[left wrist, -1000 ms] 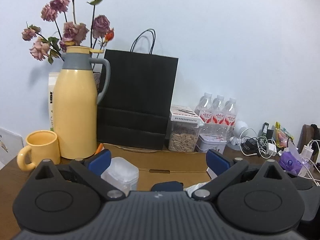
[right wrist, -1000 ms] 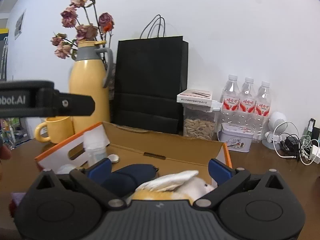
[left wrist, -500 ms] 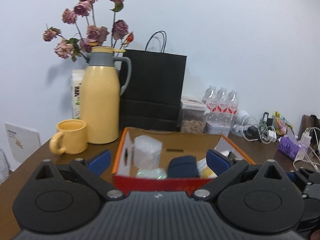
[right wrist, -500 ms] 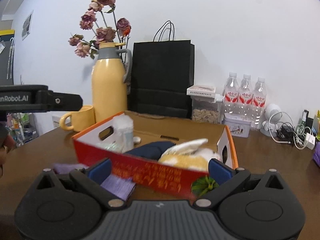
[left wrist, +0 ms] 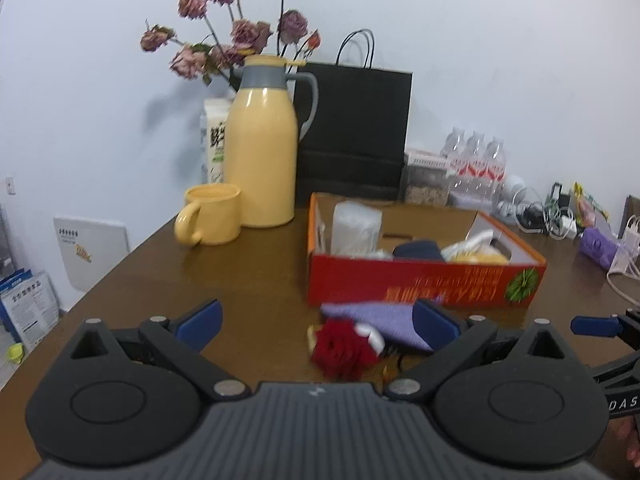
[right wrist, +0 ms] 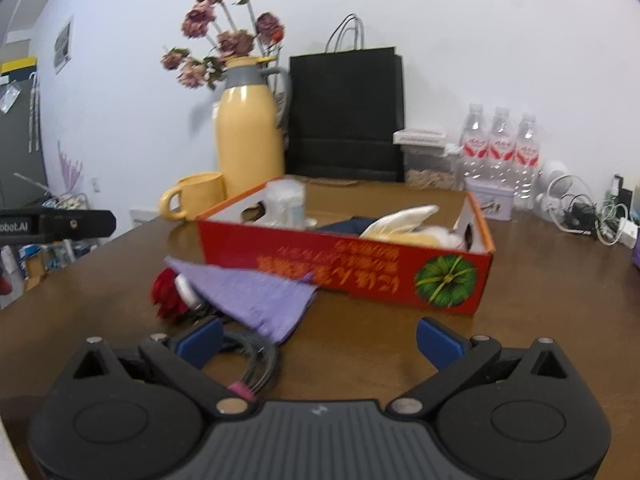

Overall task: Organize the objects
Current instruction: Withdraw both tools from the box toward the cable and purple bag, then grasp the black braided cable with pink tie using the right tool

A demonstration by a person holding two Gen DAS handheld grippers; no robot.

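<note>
Both tools [left wrist: 316, 318] [right wrist: 318, 342] gape wide, holding nothing

Your left wrist camera sits low over the surface [left wrist: 248, 280], looking forward past its own fingers [left wrist: 200, 318] toward the red box [left wrist: 424, 280], which lies ahead and slightly right. Your right wrist camera looks from just right of that, nearer the red box [right wrist: 348, 260], facing its long printed side. Both views share the box, the purple cloth [left wrist: 376, 316] [right wrist: 256, 296] before it, and the yellow flask [left wrist: 262, 152] [right wrist: 248, 136] behind it.
</note>
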